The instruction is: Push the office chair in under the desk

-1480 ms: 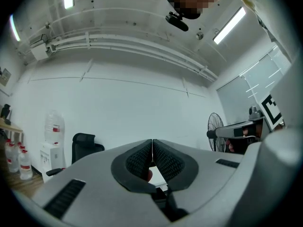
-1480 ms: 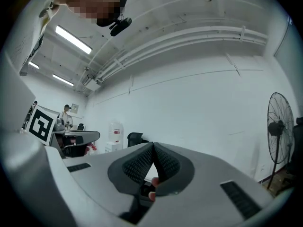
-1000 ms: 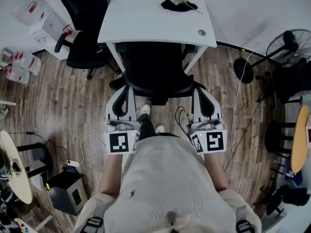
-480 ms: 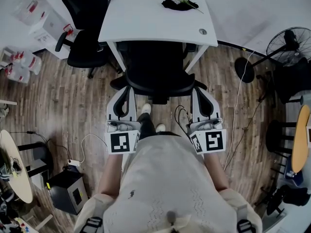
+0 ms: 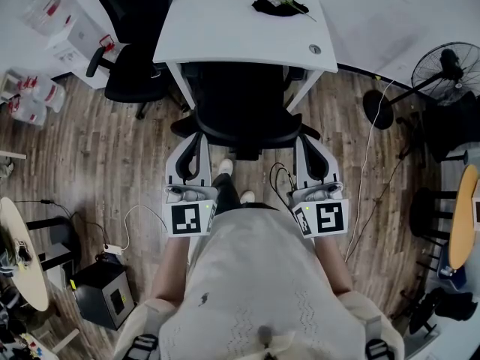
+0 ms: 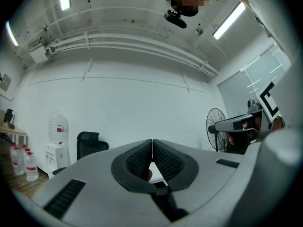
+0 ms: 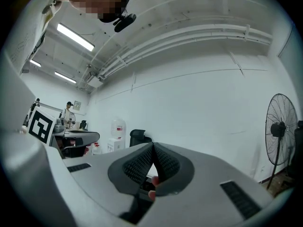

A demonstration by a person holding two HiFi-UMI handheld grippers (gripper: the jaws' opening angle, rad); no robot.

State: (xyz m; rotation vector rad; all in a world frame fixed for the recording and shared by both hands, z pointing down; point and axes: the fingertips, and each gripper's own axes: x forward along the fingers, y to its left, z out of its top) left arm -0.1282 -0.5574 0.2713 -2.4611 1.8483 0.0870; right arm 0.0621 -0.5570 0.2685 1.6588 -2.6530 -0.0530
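Observation:
The black office chair (image 5: 247,103) stands with its seat partly beneath the white desk (image 5: 225,40), its curved backrest toward me. My left gripper (image 5: 198,136) is shut with nothing in it, and its tip rests against the backrest's left end. My right gripper (image 5: 304,138) is shut and empty too, its tip against the backrest's right end. The left gripper view shows the ribbed pads (image 6: 142,160) pressed together at the left gripper (image 6: 152,142). In the right gripper view the right gripper (image 7: 153,146) looks the same. Both of these views hide the chair below the jaws.
A second black chair (image 5: 131,51) stands left of the desk, by water bottles (image 5: 30,100). A floor fan (image 5: 450,70) and loose cables (image 5: 367,171) are to the right. A black box (image 5: 105,298) and a round table (image 5: 22,253) sit at the lower left. Flowers (image 5: 274,4) lie on the desk.

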